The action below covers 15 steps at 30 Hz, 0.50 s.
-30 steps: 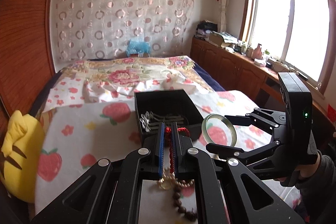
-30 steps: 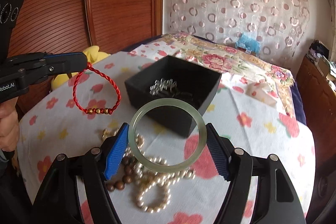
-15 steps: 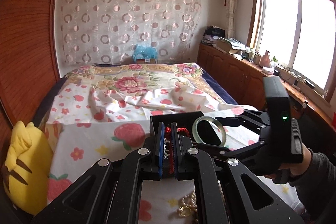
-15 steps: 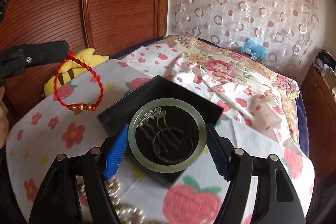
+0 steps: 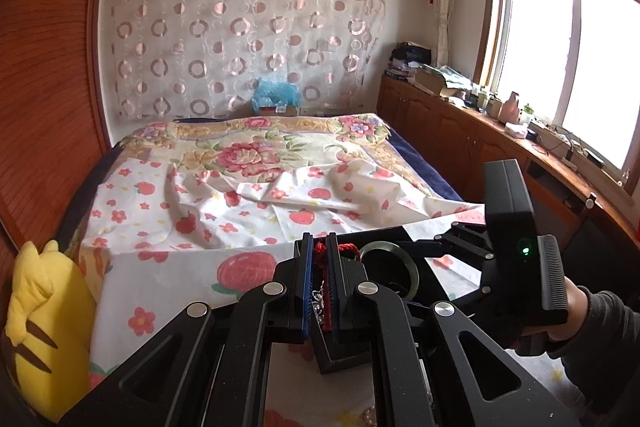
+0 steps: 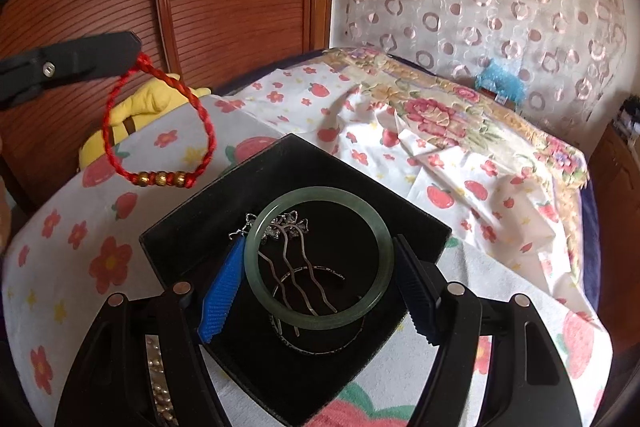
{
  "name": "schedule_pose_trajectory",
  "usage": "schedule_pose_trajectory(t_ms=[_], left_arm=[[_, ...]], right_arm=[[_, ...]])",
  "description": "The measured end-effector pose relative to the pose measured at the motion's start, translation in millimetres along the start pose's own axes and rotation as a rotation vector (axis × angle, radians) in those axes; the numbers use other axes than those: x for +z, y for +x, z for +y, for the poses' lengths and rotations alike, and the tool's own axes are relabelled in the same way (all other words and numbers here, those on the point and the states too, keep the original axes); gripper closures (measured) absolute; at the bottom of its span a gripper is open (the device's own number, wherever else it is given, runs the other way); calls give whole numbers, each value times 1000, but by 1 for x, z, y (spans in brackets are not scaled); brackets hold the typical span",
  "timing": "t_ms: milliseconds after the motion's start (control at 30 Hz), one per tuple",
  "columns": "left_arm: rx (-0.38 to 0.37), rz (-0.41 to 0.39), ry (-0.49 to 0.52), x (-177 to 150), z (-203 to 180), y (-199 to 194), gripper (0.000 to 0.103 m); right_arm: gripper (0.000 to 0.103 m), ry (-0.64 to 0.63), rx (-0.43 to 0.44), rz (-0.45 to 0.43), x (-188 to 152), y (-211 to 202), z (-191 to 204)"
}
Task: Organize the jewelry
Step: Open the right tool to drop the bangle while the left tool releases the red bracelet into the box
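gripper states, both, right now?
Left gripper: shut on the red cord bracelet, which hangs from its tips.
Right gripper: holding the green jade bangle across its width, over the black box.

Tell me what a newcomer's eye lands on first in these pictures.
First, the pale green jade bangle clamped between the right gripper pads, right above the open black box holding a silver hair comb. Next, the red cord bracelet with gold beads dangling from the shut left gripper, to the box's left.
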<state>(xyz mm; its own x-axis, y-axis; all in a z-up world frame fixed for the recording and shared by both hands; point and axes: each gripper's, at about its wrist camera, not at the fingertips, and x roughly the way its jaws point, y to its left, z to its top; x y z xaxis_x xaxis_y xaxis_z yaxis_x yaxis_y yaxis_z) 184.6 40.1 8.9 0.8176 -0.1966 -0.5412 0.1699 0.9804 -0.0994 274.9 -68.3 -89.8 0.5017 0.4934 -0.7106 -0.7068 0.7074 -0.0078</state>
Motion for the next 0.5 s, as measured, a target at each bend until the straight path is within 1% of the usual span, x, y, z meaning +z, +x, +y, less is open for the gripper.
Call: schedule_pose_trajectory(t_ms=[267,333,500], left_arm=[[-4,15,3,2,0,14,97],[-4,19,3,1,0,19,97],[-9,32,7,0,-1,29,97]], right_arm=[[28,-5,8,-7,1,1,-3],[26,-3,14,-12,0,-1,-3],[26,28,-2,-45,-1,-13,-11]])
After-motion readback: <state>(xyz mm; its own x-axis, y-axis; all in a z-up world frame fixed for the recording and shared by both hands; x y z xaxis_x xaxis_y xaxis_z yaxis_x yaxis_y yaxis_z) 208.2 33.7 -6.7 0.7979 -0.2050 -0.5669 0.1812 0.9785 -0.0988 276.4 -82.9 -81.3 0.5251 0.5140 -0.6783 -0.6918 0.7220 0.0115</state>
